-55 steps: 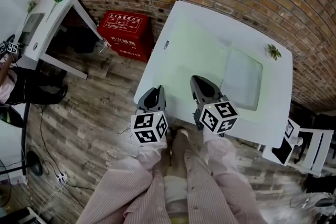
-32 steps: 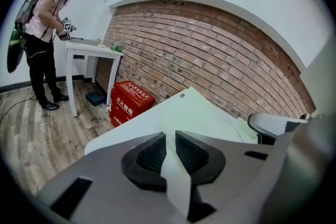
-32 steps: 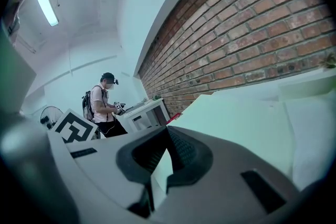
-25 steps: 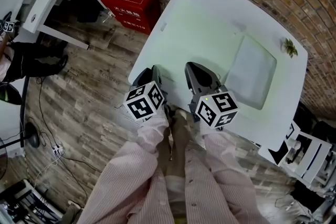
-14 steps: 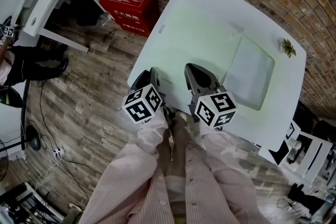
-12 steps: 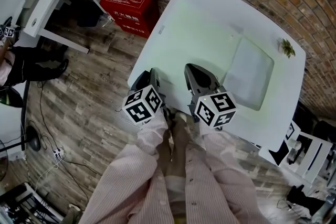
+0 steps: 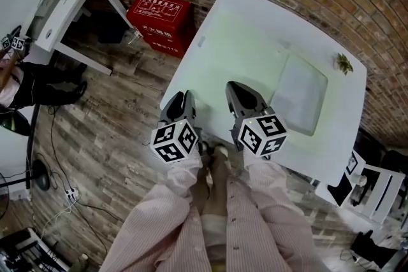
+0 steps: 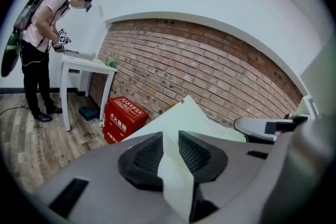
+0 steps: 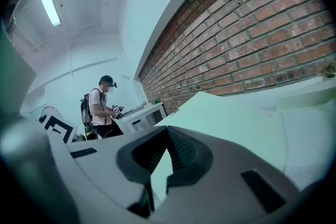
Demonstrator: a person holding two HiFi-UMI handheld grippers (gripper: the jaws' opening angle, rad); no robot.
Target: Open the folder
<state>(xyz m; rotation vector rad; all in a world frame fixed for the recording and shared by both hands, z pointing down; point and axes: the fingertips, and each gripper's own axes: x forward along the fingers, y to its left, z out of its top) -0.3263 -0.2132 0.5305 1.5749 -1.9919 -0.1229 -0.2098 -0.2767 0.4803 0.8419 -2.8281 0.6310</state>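
A pale, translucent folder (image 7: 299,95) lies flat and closed on the right half of the white table (image 7: 331,150). The table's left half looks pale green (image 7: 236,48). My left gripper (image 7: 182,99) hovers at the table's near left corner. Its jaws have just been opening, and only the green tabletop (image 8: 184,113) shows through their gap (image 8: 169,136). My right gripper (image 7: 237,89) is over the near edge, left of the folder and apart from it. In the right gripper view its tips (image 9: 167,134) meet, with nothing seen between them.
A red box (image 7: 159,14) stands on the wooden floor left of the table. Further left are a white side table (image 7: 64,6) and a person (image 7: 19,79). A small green plant (image 7: 344,62) sits at the table's far right corner. A white stand (image 7: 370,185) is at the right.
My left gripper has lifted a little at the table's corner and its jaws stand slightly wider. The right gripper has stayed put. The folder has not moved.
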